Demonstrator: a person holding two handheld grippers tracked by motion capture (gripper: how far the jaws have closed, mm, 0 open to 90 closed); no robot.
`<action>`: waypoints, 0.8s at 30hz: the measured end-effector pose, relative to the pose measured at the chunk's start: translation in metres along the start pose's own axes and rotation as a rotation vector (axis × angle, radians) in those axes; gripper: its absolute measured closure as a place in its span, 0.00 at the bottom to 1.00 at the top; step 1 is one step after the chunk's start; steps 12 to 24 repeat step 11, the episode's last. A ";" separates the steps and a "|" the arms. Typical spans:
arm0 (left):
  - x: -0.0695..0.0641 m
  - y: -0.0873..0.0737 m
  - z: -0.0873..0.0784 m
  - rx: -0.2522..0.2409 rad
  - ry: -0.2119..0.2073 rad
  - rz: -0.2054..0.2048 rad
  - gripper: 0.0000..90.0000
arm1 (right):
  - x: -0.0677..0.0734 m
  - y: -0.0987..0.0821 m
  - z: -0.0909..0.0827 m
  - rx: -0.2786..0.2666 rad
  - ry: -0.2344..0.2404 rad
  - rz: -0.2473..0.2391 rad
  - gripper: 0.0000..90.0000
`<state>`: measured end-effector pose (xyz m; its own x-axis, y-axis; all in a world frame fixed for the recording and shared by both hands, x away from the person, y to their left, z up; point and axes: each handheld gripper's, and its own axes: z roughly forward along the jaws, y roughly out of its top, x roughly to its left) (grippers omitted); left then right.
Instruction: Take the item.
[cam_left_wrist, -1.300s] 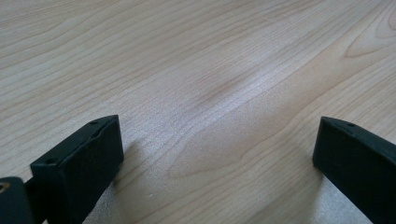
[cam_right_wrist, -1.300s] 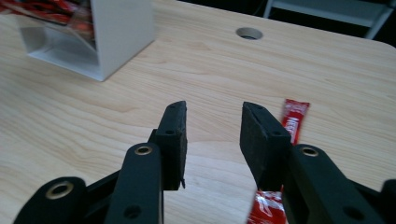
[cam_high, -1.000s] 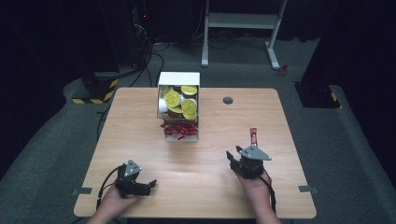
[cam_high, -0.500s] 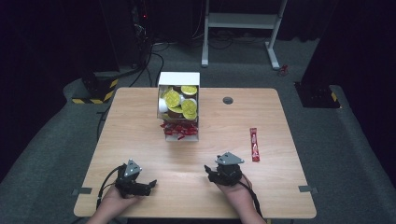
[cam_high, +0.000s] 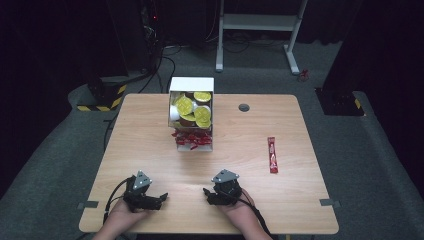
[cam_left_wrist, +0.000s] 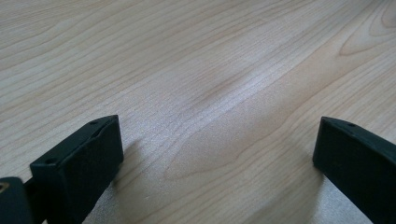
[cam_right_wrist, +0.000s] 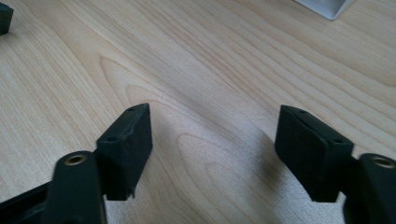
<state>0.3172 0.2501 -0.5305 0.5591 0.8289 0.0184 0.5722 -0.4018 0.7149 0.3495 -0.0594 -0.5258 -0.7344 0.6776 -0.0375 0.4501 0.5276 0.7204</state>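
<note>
Lying at the right of the high view with its long axis running up-down, the red sachet (cam_high: 272, 154) sits apart from both grippers. Nearer it is the right gripper (cam_high: 206, 193), whose jaws have just been opening and stand spread on nothing, low in the frame and left of it. Farther left, the left gripper (cam_high: 162, 198) is spread wide and empty too.

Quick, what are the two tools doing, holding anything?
Left tool: open, holding nothing.
Right tool: jaws just opened, nothing between them; red packet lies apart on the table.
</note>
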 end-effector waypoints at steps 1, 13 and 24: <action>0.000 0.000 0.000 -0.001 -0.004 -0.006 0.02 | -0.001 0.000 0.001 0.006 0.001 0.010 0.24; -0.001 0.000 0.000 0.000 -0.011 -0.001 0.02 | -0.002 0.000 0.000 0.011 -0.001 0.021 0.22; -0.001 0.000 0.000 0.000 -0.011 -0.001 0.02 | -0.002 0.000 0.000 0.011 -0.001 0.021 0.22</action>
